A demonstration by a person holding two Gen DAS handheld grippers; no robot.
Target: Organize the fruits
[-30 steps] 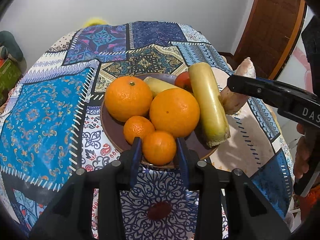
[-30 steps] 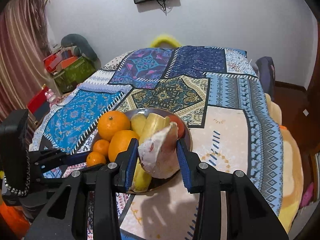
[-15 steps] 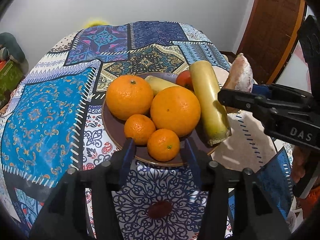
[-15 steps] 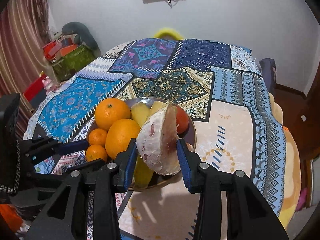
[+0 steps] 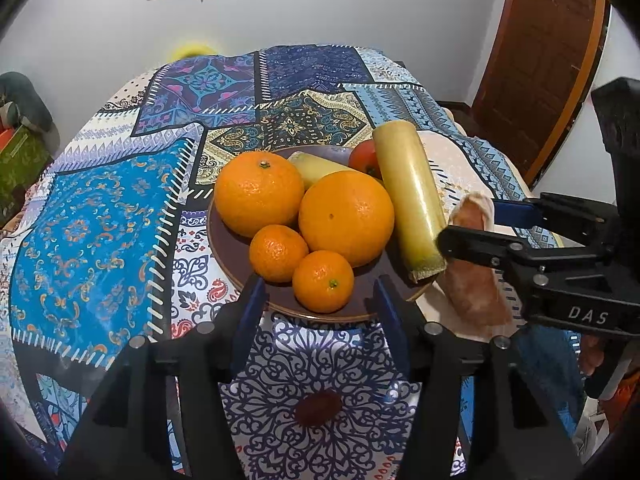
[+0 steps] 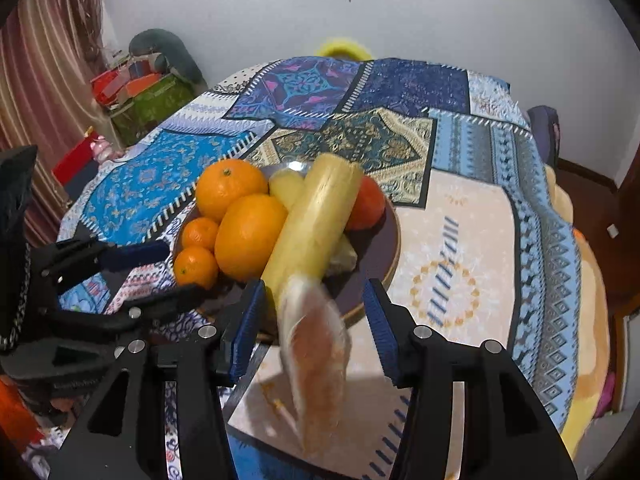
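A blurred pomelo wedge (image 6: 316,356) is seen loose between the right gripper's (image 6: 310,320) spread fingers, seemingly released at the plate's (image 6: 394,248) five o'clock edge, while the left gripper (image 5: 318,300) is held open, empty.

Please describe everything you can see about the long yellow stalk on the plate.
The stalk is a thick, straight, pale yellow cylinder with a glossy skin, maybe wrapped in film. Both ends are cut flat; the near end looks rough and fibrous. It lies slanted in the brown plate, leaning on the large orange, with a tomato behind it. Its near end reaches the plate rim. No gripper holds it.
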